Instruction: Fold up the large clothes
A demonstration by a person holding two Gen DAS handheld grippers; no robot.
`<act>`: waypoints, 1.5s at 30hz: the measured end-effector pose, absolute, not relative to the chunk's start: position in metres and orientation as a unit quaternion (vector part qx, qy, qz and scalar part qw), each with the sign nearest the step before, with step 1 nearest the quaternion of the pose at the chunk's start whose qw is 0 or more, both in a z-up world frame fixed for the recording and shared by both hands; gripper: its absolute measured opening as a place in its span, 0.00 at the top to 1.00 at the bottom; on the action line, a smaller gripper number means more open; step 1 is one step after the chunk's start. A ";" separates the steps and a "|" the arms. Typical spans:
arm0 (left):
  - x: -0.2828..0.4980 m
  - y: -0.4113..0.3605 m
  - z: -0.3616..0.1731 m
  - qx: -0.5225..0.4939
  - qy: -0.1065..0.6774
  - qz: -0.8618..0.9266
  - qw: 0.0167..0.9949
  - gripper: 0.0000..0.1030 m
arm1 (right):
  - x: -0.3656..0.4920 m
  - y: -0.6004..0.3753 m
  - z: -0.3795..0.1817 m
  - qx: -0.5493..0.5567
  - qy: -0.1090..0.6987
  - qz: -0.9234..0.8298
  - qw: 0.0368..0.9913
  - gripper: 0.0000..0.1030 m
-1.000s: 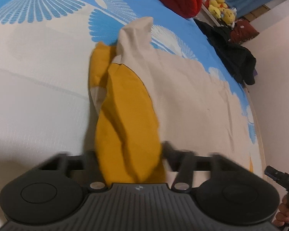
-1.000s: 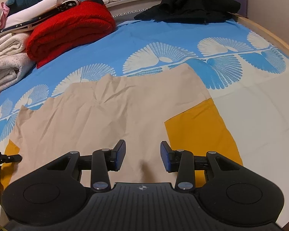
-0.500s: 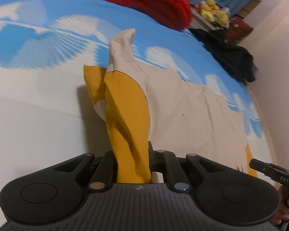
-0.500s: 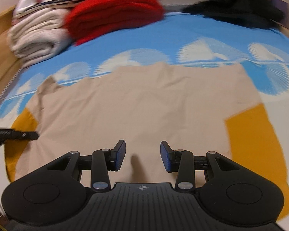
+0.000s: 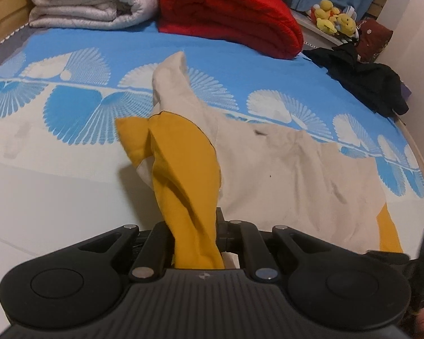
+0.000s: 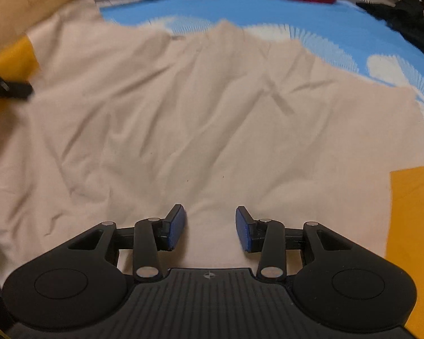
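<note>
Now left hand-held gripper (image 5: 196, 243) clamped on yellow sleeve (image 5: 183, 175); right hand-held gripper (image 6: 210, 226) apart above beige shirt (image 6: 212, 118).

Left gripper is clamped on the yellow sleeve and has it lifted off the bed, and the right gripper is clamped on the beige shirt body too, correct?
Not quite. The left gripper does pinch the yellow sleeve, lifted above the bed. But the right gripper is open, as the right wrist view shows: its jaws stand apart over the beige shirt, gripping nothing.
</note>
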State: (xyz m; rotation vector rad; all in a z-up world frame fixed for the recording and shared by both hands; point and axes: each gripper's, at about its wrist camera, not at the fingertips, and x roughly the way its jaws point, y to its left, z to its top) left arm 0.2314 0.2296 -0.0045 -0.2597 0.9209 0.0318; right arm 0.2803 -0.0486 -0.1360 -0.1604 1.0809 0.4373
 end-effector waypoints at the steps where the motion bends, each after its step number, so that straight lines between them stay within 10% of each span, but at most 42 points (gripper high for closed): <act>1: 0.233 0.224 -0.001 -0.121 0.440 0.014 0.890 0.90 | 0.283 -0.048 -0.138 -0.075 0.511 0.204 0.832 0.58; 24: 0.279 -0.156 0.009 0.080 0.391 -0.053 0.915 0.90 | 0.253 -0.302 -0.038 0.115 0.363 0.082 0.921 0.57; 29: 0.262 -0.232 -0.025 0.103 0.421 -0.171 0.885 0.52 | 0.256 -0.357 -0.047 0.121 0.363 0.003 0.924 0.57; 45: 0.280 0.009 0.036 -0.103 0.388 -0.100 0.910 0.33 | 0.281 -0.329 -0.066 0.278 0.398 0.087 0.870 0.45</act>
